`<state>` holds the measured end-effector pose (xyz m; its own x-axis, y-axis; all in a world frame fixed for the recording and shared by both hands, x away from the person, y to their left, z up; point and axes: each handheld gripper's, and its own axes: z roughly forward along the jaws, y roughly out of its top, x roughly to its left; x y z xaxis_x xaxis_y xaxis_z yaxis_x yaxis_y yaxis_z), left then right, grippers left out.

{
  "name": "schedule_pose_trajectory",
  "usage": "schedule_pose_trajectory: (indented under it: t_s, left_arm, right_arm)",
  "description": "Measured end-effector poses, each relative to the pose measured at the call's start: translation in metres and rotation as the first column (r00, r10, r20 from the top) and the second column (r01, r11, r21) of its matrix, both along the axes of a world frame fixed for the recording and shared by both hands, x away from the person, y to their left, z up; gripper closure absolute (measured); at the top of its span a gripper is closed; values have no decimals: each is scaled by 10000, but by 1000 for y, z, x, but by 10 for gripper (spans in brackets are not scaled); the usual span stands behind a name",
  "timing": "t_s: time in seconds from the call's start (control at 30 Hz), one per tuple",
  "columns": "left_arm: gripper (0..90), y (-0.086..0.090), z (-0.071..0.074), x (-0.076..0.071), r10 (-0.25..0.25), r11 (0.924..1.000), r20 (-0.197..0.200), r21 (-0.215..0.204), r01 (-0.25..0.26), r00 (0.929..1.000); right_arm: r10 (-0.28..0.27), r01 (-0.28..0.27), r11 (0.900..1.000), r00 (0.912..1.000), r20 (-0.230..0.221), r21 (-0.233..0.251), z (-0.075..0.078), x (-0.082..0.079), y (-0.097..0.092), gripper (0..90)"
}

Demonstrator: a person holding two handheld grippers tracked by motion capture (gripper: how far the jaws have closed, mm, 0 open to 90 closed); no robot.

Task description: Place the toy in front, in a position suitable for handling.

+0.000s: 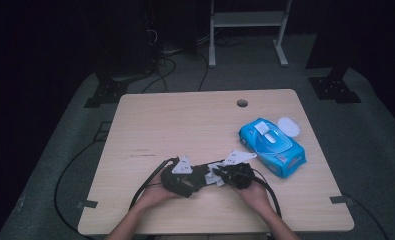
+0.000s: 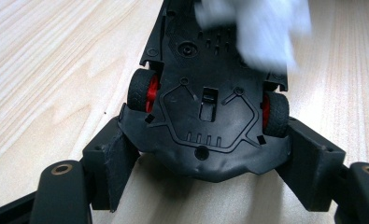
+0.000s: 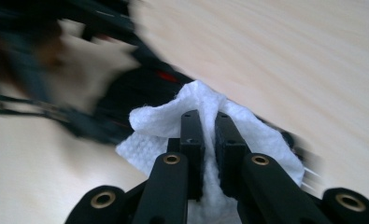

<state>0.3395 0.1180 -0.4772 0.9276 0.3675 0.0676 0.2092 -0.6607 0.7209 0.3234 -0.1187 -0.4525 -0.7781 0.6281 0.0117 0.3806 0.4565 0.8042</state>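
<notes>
So this is mid-wipe, as far as I can judge. The left hand-held gripper (image 2: 205,182) has a black toy car (image 2: 205,93) clamped between its jaws, flipped belly-up so the chassis and the red-hubbed wheels face the camera. The jaws stand fairly wide because the car body is wide, and the pads press on both flanks just behind the wheels. The right hand-held gripper (image 3: 209,140) is pinched nearly shut on a white wet wipe (image 3: 173,121), which bunches up around both jaw tips and rests against the far end of the car's underside (it's blurry in both gripper views, so it looks like a rubbing stroke is in progress).

From the high view both grippers meet near the front edge of the table (image 1: 175,120), left hand-held gripper (image 1: 197,181) and right hand-held gripper (image 1: 219,176) almost nose to nose.

Next move, I'd say: drag the wipe along the chassis toward the wheels while the left grip holds steady, probably turning the car to reach the sides.

Other stuff: a blue wipes pack (image 1: 271,146) with its lid (image 1: 288,126) flipped open sits off to the right, well apart from the work. Nothing really in the way except the trailing cables.
</notes>
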Motion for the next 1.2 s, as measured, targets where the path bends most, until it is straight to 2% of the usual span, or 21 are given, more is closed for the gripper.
schedule_pose_trajectory:
  t_s: [0.03,0.07,0.13,0.17,0.27,0.33,0.4,0.5,0.57,0.6,0.67,0.73,0.77,0.83,0.87,0.93,0.97,1.03,1.1,1.17,1.2]
  left_arm:
    - [260,0,0,0,-30,10000,10,10,30,10000]
    - [260,0,0,0,-39,10000,28,25,39,10000]
    - [260,1,0,0,-45,10000,26,36,45,10000]
    - [260,2,0,-1,-6,10000,24,-1,6,10000]
    - [260,2,1,-1,-1,10000,23,-62,1,10000]
    - [260,1,2,-1,-41,9999,33,-160,42,10000]
    - [260,-1,2,-2,-58,9998,26,-203,59,10000]
    - [260,-4,1,-5,-171,9998,8,-101,171,9999]
    - [260,-5,1,-6,-267,9996,69,-41,267,9996]
    - [260,-4,1,-7,-259,9996,82,-55,260,9996]
    - [260,-3,2,-7,-228,9997,102,-72,229,9997]
    - [260,-3,2,-7,-201,9997,62,-112,202,9998]
    - [260,-3,2,-6,-199,9997,62,-151,200,9998]
    - [260,-5,3,-7,-244,9996,132,-122,245,9996]
    - [260,-6,3,-7,-229,9996,161,-148,231,9996]
    - [260,-6,3,-8,-241,9997,208,13,241,9995]
    - [260,-6,2,-8,-246,9997,250,71,244,9994]
    - [261,-3,2,-8,-214,9998,212,57,213,9995]
    - [260,-2,3,-8,-122,9999,286,53,120,9995]
    - [260,0,3,-7,-46,10000,253,16,46,9997]
    - [260,0,2,-6,-27,10000,227,-31,28,9997]
  right_arm:
    - [633,-627,9975,9978,-174,328,-3,-4,14,833]
    - [1024,-1016,9941,9946,-183,390,-4,-7,23,831]
    - [1234,-1232,9923,9922,167,-135,-2,-10,34,830]
    - [1241,-1238,9921,9922,151,-222,0,-9,34,830]
    - [347,-344,9993,9993,167,-175,1,1,15,832]
    - [-102,103,9999,9999,-109,77,2,6,2,832]
    - [-28,29,9999,9999,-131,121,2,5,2,831]
    - [1075,-1059,9930,9938,-291,515,-2,-2,22,831]
    - [1637,-1630,9860,9863,-182,341,-2,-7,39,830]
    - [1697,-1696,9854,9855,-75,175,-1,-8,44,830]
    - [1434,-1432,9896,9896,126,-137,2,-7,42,831]
    - [722,-705,9967,9965,424,-392,3,-2,31,832]
    - [409,-392,9985,9983,415,-395,3,1,25,832]
    - [260,-259,9996,9996,136,-58,3,2,19,833]
    - [471,-472,9988,9989,50,107,3,0,22,832]
    - [1416,-1406,9887,9898,-175,512,0,-7,36,831]
    - [1730,-1727,9844,9849,-63,340,-1,-11,44,831]
    - [1972,-1972,9803,9803,54,-60,-1,-14,53,831]
    - [1564,-1564,9877,9877,28,27,0,-9,46,832]
    - [788,-780,9967,9963,342,-223,2,-3,31,833]
    - [478,-469,9986,9982,352,-239,2,1,21,833]
